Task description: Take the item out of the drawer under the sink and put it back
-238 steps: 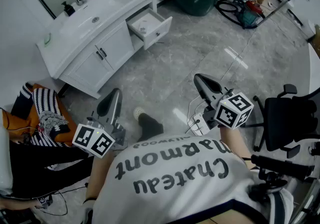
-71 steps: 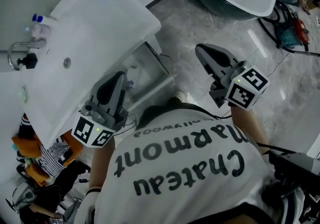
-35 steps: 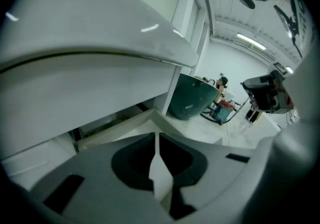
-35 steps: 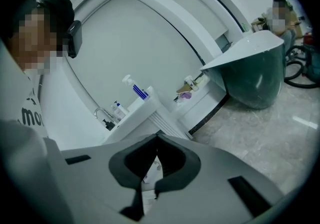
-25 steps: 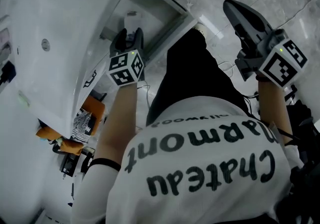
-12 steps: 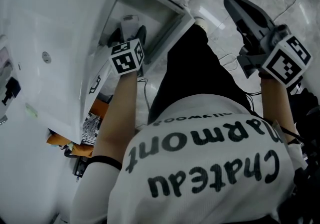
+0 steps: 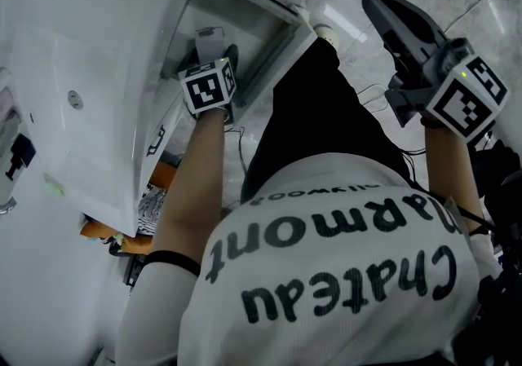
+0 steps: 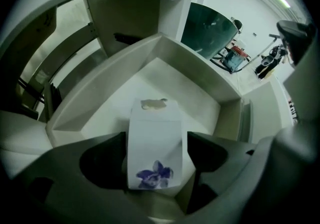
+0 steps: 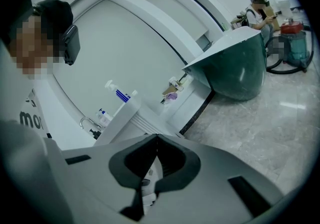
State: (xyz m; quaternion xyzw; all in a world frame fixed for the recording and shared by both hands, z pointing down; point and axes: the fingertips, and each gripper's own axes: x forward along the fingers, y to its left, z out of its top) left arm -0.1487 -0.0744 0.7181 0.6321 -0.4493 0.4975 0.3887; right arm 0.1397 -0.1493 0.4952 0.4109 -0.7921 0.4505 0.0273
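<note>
A white carton with a purple flower print (image 8: 155,143) stands on the floor of the open white drawer (image 8: 195,68) under the sink. My left gripper (image 8: 156,144) reaches into that drawer with the carton between its jaws; the jaws stand wide and a thin gap shows beside the carton on each side. In the head view the left gripper (image 7: 214,50) points into the drawer (image 7: 269,6), the carton (image 7: 208,34) just beyond it. My right gripper (image 7: 375,2) hangs over the floor to the right, shut and empty, its tips meeting (image 9: 156,138).
The white sink countertop (image 7: 98,46) overhangs the drawer on the left. My black-trousered leg (image 7: 318,112) stands against the drawer front. A green bathtub (image 9: 235,73) and a seated person (image 9: 257,6) are farther off on the grey marble floor (image 9: 280,113).
Over the last second the left gripper has stayed inside the drawer, drawing back slightly from the carton. The right gripper has barely moved. Much earlier I stood away from the vanity.
</note>
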